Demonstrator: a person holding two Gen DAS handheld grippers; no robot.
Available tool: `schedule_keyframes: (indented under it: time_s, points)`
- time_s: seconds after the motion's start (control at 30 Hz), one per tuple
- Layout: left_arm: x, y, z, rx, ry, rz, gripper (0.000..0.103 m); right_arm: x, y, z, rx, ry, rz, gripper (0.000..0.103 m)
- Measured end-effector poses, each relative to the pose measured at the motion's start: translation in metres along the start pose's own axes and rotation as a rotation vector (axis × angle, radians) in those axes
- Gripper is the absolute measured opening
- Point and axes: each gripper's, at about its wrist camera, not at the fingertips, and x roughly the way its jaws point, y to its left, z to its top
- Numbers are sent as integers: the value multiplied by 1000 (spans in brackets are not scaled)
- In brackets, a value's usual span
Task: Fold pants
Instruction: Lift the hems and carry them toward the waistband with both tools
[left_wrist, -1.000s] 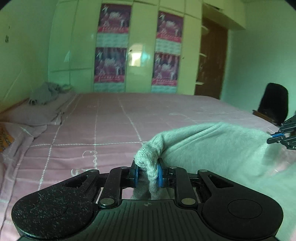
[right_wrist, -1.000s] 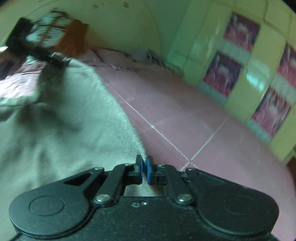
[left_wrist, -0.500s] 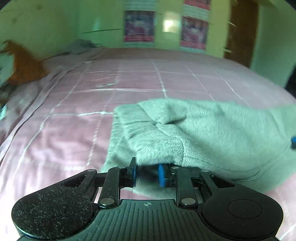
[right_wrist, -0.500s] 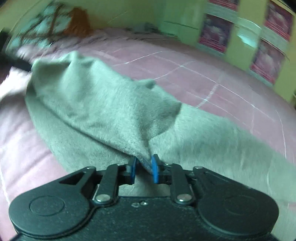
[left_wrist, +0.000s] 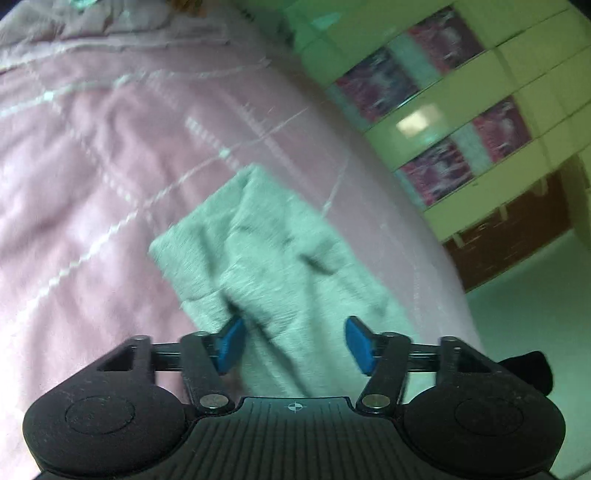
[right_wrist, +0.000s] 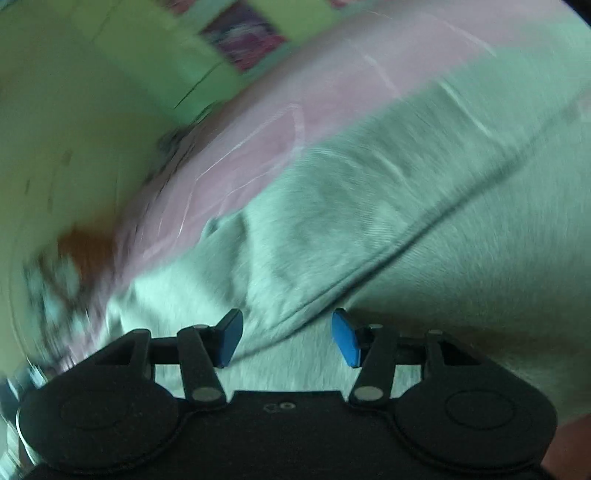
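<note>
The grey fleece pants (left_wrist: 273, 258) lie folded over on the pink bedspread (left_wrist: 92, 155). My left gripper (left_wrist: 293, 341) is open just above the near end of the pants and holds nothing. In the right wrist view the pants (right_wrist: 369, 206) fill most of the frame, with a folded edge running diagonally across. My right gripper (right_wrist: 286, 338) is open over that edge and empty. Both views are motion-blurred.
The bed's edge (left_wrist: 443, 258) falls away to the right of the pants. Green wardrobe doors with posters (left_wrist: 443, 122) and a brown door (left_wrist: 517, 236) stand beyond it. A green wall (right_wrist: 74, 110) and patterned pillows (right_wrist: 55, 280) lie beyond the bed's far side.
Both grippers held the pants up, laid them on the bed and opened wide, letting go. Both cameras have since swung round and tilted.
</note>
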Motion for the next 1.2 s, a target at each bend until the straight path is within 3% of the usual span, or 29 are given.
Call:
schedule_keyframes:
  time_s: [0.1, 0.13, 0.23, 0.33, 0.47, 0.57, 0.6, 0.63, 0.7, 0.77, 0.97, 1.2]
  points:
    - [9, -1, -4, -15, 26, 12, 35, 12, -16, 10, 165, -19, 43, 49]
    - [11, -2, -5, -18, 19, 16, 30, 16, -18, 13, 193, -25, 40, 43]
    - [10, -5, 1, -31, 4, 2, 22, 25, -14, 16, 189, -24, -7, 5]
    - [1, -13, 12, 13, -24, -42, 21, 23, -7, 14, 125, -53, -17, 4]
    - [-26, -15, 31, 64, -68, -80, 21, -21, 21, 1, -5, -144, 58, 4]
    - [-19, -10, 36, 134, 10, 29, 21, -39, 33, -24, -66, -148, 88, 4]
    - [-10, -3, 33, 148, 67, 94, 21, -35, 33, -33, -65, -124, 73, 4]
    - [-4, 3, 28, 142, 95, 112, 21, -23, 32, -36, -63, -85, 40, 5]
    - [-8, 10, 24, 98, 71, 87, 21, 2, 18, -52, -30, 2, -43, 4]
    - [-13, 5, 22, 106, 56, 92, 21, 4, 8, -55, 37, -22, -3, 3]
    - [-20, -16, 17, 168, 52, 147, 21, -3, 15, -46, 6, -19, 15, 6]
    - [-15, -14, 9, 188, 24, 200, 21, 2, 7, -50, 31, -11, 4, 3]
